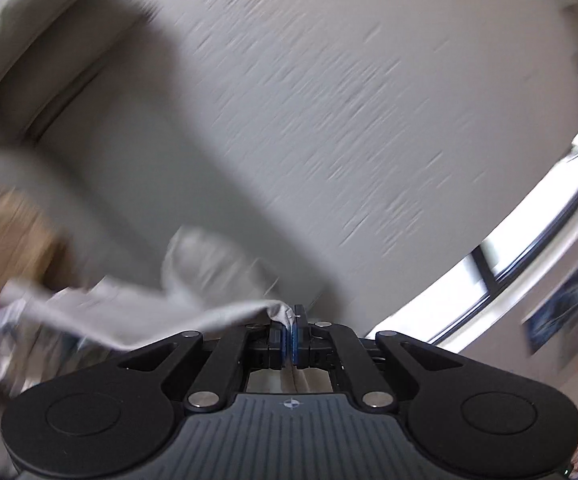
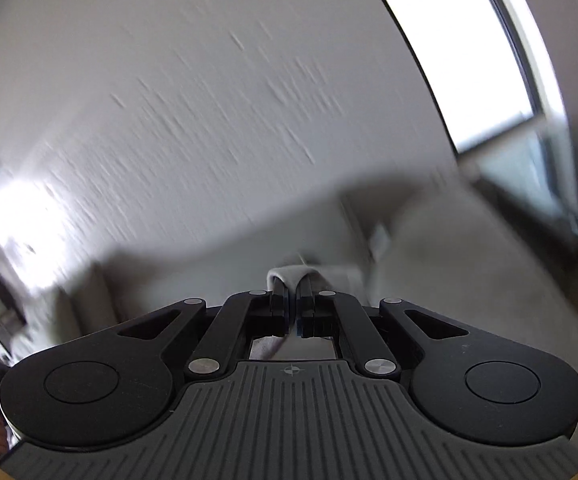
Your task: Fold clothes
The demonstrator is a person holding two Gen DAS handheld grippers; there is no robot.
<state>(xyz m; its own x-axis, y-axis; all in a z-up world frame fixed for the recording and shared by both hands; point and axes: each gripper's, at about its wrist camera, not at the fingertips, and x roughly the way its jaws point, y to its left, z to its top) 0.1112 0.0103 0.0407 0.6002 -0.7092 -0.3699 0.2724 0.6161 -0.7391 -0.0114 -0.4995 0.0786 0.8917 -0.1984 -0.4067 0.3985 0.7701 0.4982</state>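
Observation:
A light grey garment (image 1: 137, 312) hangs in the air in the left wrist view, stretching left and down from my left gripper (image 1: 291, 320), which is shut on its edge. In the right wrist view my right gripper (image 2: 293, 284) is shut on a fold of the same grey cloth (image 2: 289, 273), which wraps over the fingertips. Both grippers are raised and point up toward the wall. Both views are blurred by motion. Most of the garment is hidden below the grippers.
A pale grey sofa (image 1: 89, 152) lies below and behind, also in the right wrist view (image 2: 449, 248). A tan pillow or cloth (image 1: 5, 240) is at the left. A textured white wall (image 1: 329, 80) and windows (image 2: 465, 52) fill the background.

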